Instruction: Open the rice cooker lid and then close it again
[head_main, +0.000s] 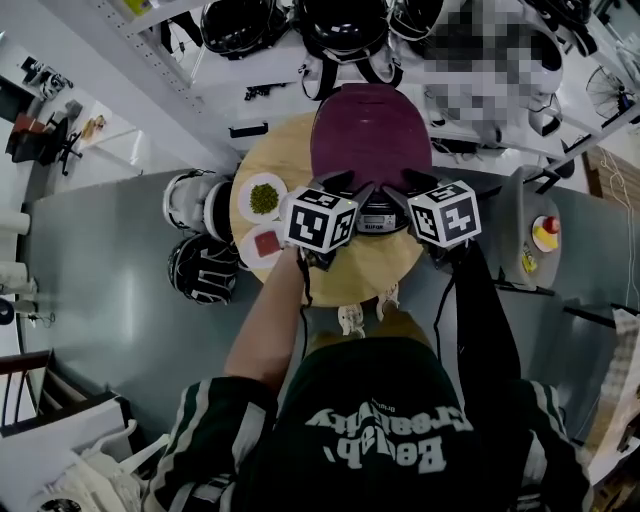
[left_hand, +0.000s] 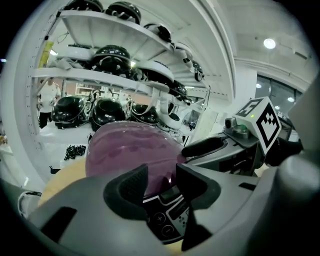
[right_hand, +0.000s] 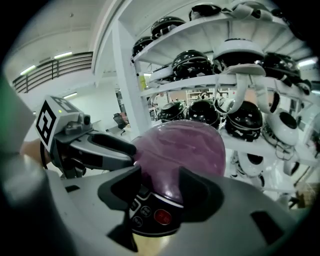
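Observation:
A rice cooker with a glossy purple lid (head_main: 370, 130) stands on a round wooden table (head_main: 385, 270); the lid looks down. Its dark control panel (left_hand: 167, 210) faces me, with a red button (right_hand: 162, 216) on it. My left gripper (head_main: 350, 188) hovers at the panel's left front, jaws open with nothing between them (left_hand: 161, 175). My right gripper (head_main: 405, 190) sits close beside it at the panel's right front, open too and empty (right_hand: 160, 177). Each gripper view shows the other gripper's dark finger (left_hand: 210, 147) (right_hand: 110, 145) reaching toward the lid's front edge. Whether a finger touches the lid I cannot tell.
Two small plates, one with green food (head_main: 264, 198) and one with red (head_main: 268, 241), lie on the table's left side. Black helmets (head_main: 203, 268) sit left of the table. White shelves of helmets (head_main: 340, 20) stand behind. A grey stand with a red-yellow knob (head_main: 545, 232) is at right.

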